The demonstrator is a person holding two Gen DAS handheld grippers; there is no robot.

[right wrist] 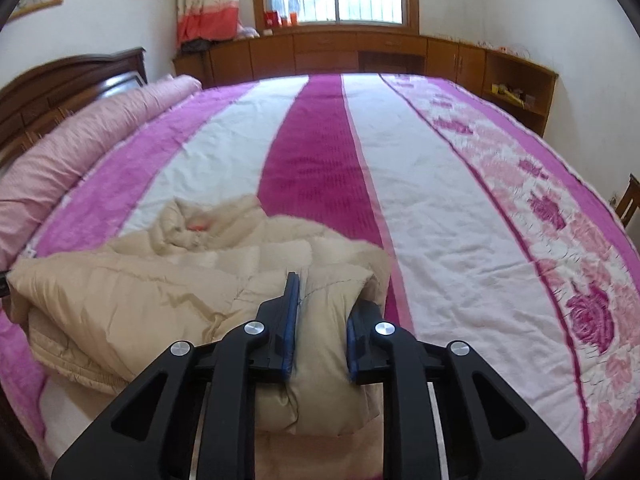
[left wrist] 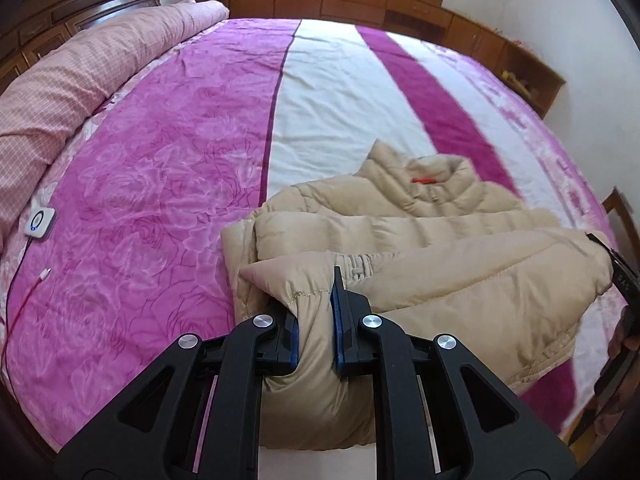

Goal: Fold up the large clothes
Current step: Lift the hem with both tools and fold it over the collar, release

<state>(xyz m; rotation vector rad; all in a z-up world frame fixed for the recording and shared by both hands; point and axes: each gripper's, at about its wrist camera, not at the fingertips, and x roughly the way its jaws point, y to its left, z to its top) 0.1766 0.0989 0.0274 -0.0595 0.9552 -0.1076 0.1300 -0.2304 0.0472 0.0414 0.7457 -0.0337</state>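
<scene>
Beige and puffy, the quilted jacket (left wrist: pixel 400 216) lies partly folded on the near side of the bed (left wrist: pixel 160 140), over the white and magenta stripes of the blanket (right wrist: pixel 420 200). Its collar, with a small orange tab (left wrist: pixel 424 180), points away toward the far cabinets (left wrist: pixel 340 0). The left hand-held gripper (left wrist: pixel 316 320) is clamped on a bunched fold of the jacket's near edge, fabric bulging between its blue pads (left wrist: pixel 339 320). The right hand-held gripper (right wrist: pixel 320 320) is likewise clamped on a thick fold at the jacket's right side, with padding squeezed between its fingers. A rolled pink quilt (left wrist: pixel 80 68) runs along the wooden headboard (left wrist: pixel 60 4) on the left. A small white device (left wrist: pixel 39 222) with a blue light rests on the pink blanket near it, and a red cable (left wrist: pixel 24 304) lies just beside it.
</scene>
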